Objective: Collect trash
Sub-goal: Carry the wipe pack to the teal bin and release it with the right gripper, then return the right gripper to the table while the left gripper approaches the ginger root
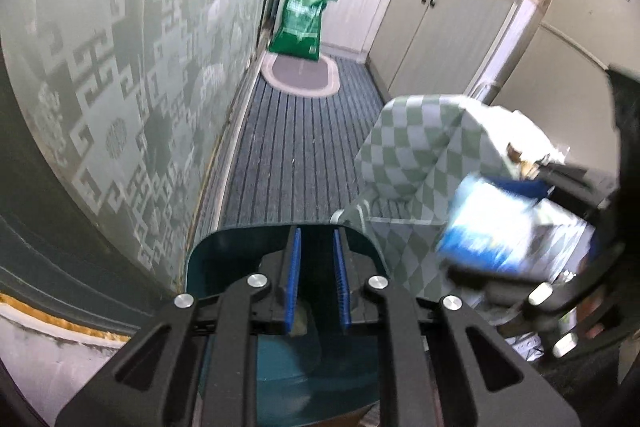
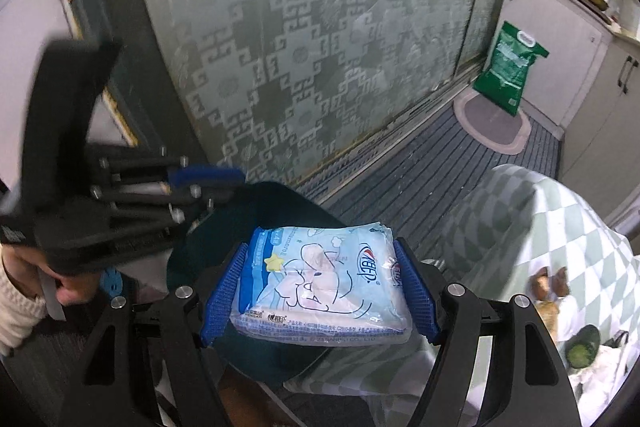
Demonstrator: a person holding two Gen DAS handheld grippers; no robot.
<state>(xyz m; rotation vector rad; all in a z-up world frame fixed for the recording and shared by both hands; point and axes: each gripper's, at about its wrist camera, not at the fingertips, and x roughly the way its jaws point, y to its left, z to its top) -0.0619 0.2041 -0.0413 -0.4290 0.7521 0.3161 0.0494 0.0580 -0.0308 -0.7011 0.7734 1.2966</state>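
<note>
right tool clamped across a soft tissue pack, pads on its two short edges, poised over the dark teal bin. left tool nearly closed on the bin's rim (grip there looks real, contact itself hidden). light, squashy, slick plastic wrap, likely to slip; best held mid-sides, as now. checked cloth just beside.
</note>
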